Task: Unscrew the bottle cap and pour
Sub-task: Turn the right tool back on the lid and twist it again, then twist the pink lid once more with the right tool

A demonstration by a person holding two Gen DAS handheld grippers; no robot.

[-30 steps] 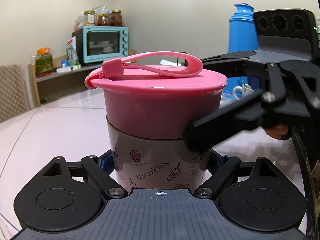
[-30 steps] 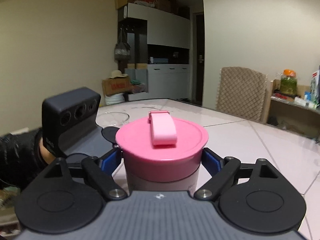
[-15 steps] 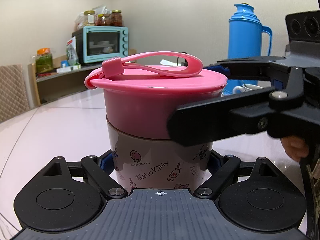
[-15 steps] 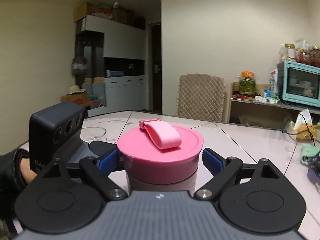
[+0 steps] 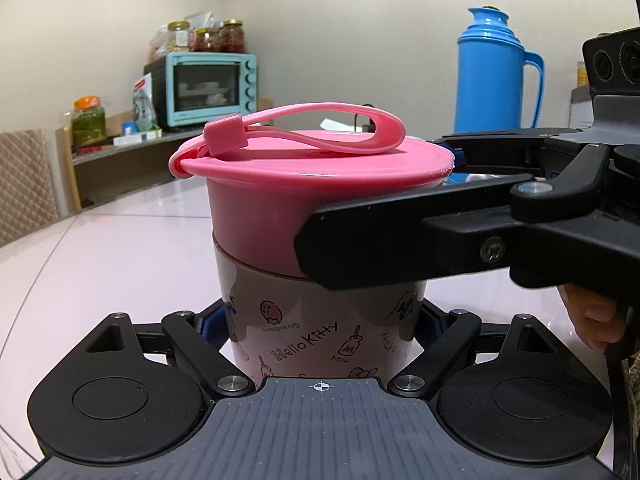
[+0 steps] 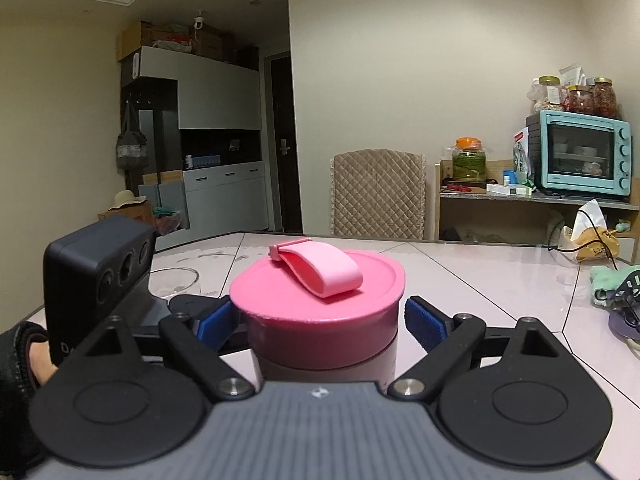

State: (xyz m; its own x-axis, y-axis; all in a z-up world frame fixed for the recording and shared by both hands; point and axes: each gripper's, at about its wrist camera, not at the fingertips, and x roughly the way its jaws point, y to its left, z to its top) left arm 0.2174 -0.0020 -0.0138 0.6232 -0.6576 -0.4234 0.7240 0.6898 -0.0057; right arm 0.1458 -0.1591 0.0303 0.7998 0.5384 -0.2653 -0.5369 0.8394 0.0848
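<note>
Your left gripper (image 5: 320,320) clamped the upright bottle (image 5: 320,320); your right gripper (image 6: 320,320) straddled the pink cap (image 6: 318,312), pads apart, not gripping.

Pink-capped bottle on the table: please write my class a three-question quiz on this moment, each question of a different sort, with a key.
1. True or false: the cap is already off the bottle.
2. What is the left gripper shut on? A the cap; B the bottle's body; C nothing.
3. Fill in: the right gripper stands open around the ____.
Key: 1 false; 2 B; 3 cap.
</note>
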